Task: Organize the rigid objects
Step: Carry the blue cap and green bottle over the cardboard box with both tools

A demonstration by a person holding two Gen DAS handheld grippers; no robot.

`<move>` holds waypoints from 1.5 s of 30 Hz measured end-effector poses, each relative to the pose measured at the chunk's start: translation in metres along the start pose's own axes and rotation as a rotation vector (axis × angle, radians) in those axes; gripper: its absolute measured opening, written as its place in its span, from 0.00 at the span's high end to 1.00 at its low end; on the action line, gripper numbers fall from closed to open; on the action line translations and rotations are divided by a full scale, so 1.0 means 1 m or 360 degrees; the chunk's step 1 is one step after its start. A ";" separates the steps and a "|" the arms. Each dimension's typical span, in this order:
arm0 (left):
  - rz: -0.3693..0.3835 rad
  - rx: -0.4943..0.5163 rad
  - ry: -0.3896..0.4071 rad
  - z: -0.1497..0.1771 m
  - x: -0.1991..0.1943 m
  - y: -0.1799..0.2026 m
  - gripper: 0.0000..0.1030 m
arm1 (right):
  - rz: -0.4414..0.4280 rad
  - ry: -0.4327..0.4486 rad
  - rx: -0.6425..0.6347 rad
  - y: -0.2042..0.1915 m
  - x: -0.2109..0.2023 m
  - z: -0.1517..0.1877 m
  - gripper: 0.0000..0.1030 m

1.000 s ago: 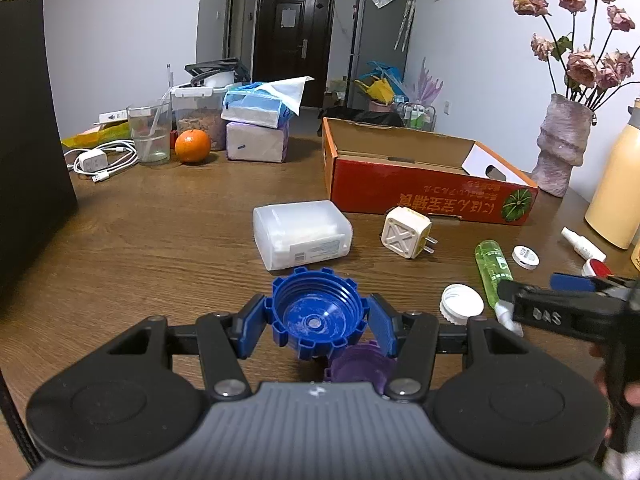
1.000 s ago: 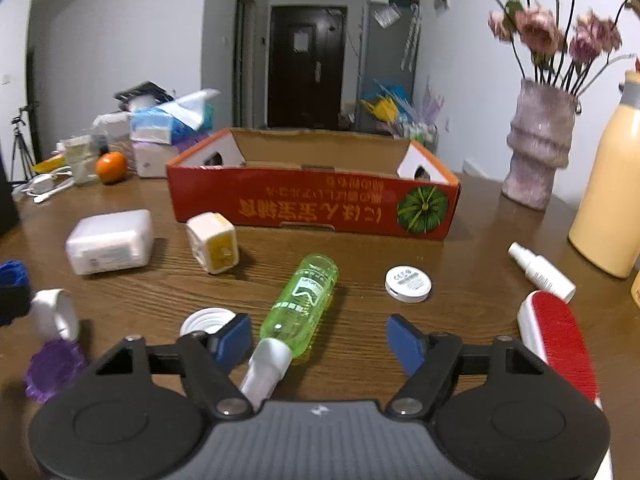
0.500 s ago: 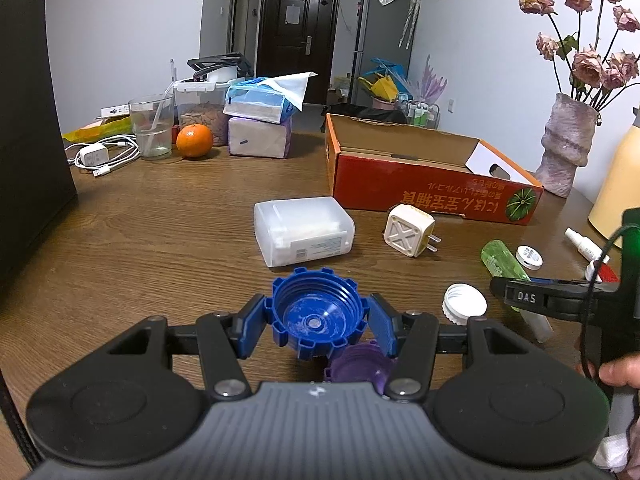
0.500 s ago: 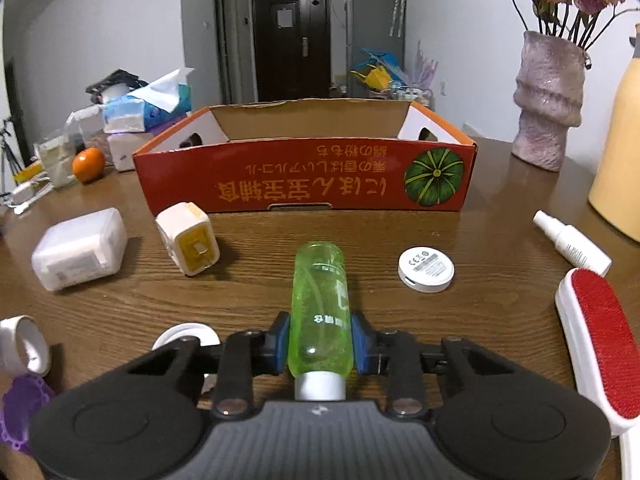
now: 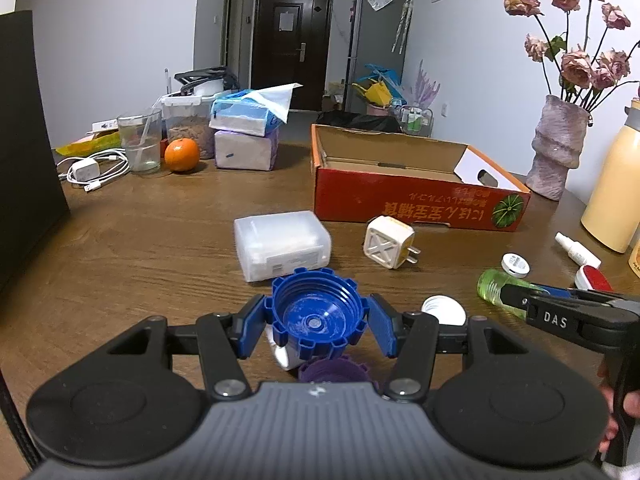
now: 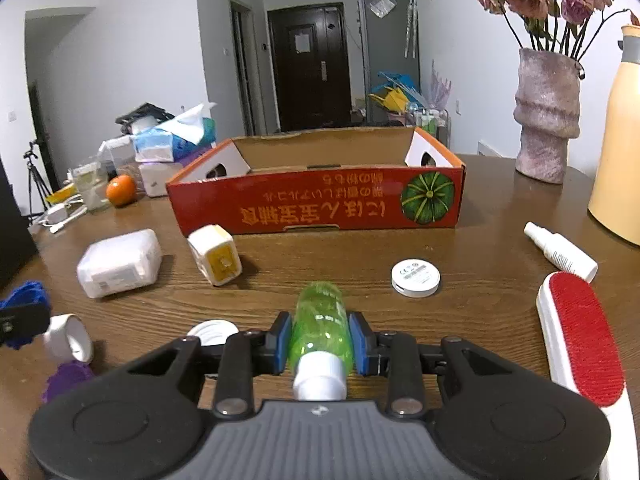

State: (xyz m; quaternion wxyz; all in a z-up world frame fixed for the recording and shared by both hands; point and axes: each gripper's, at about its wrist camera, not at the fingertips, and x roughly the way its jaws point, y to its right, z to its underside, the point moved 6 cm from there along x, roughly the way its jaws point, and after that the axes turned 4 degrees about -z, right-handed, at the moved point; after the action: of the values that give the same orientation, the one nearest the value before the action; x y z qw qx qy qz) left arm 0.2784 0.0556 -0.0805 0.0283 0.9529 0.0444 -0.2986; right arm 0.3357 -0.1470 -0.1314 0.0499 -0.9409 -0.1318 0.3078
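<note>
- A brown wooden table (image 6: 480,240) fills both views, cluttered with small household things.
- At the far middle sits an open red cardboard box (image 6: 316,208), its inside apparently bare; judged from the task, it is the likely home for the loose items.
- At the far right stand a grey-pink vase (image 6: 546,120) of dried roses and a cream flask (image 6: 620,140).
- On the near right lies a red-faced lint brush (image 6: 576,336), with a small white spray bottle (image 6: 560,252) just beyond it.
- A frosted white plastic case (image 5: 282,244) and a cream plug adapter (image 5: 388,242) lie between the hands and the box.
- The right gripper (image 6: 320,344) is clamped narrow on a green bottle (image 6: 320,320), gripped low near its white cap, the bottle's base pointing away toward the box.
- The left gripper (image 5: 316,326) holds a blue ridged cap (image 5: 316,314), open side up, with a pad pressed on each side.
- Doing this step well: lift the green bottle clear of the table first. Then carry it over the box's near wall and lower it inside before letting go, so it cannot roll.
- Only the right view shows a white ring-shaped cap (image 6: 68,338) standing on edge at near left, and the brush's full face.
- Only the left view shows the blue cap's inside, and the person's fingers (image 5: 624,400) on the right tool's handle.
- A purple cap (image 5: 334,370) lies under the blue one; whether they touch cannot be told.
</note>
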 end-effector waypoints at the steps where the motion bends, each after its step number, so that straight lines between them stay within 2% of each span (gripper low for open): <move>1: 0.0003 0.0002 0.0002 -0.001 0.000 0.002 0.46 | -0.0007 0.0009 -0.0004 0.000 -0.003 -0.001 0.71; 8: 0.0026 0.0027 0.0007 0.000 -0.002 0.016 0.46 | -0.0050 -0.0007 -0.0039 0.003 -0.015 0.003 0.71; 12: 0.0024 0.0030 0.0001 0.002 -0.003 0.017 0.46 | -0.0053 -0.0126 -0.0052 0.007 -0.006 0.017 0.71; 22: 0.0015 0.0022 -0.0006 0.001 -0.001 0.017 0.46 | 0.0040 -0.0226 -0.0104 0.007 0.017 0.015 0.70; 30: 0.0015 0.0022 -0.0007 -0.004 0.004 0.021 0.46 | -0.0001 -0.0163 -0.0048 0.010 0.004 0.010 0.71; 45: 0.0050 0.0034 0.0070 -0.041 0.007 0.050 0.46 | -0.0015 -0.0011 -0.0036 0.020 -0.021 -0.033 0.71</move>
State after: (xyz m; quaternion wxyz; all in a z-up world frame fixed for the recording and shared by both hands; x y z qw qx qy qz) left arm 0.3128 0.0093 -0.0499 0.0218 0.9601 0.0270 -0.2775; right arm 0.3434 -0.1723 -0.0969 0.0404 -0.9397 -0.1398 0.3094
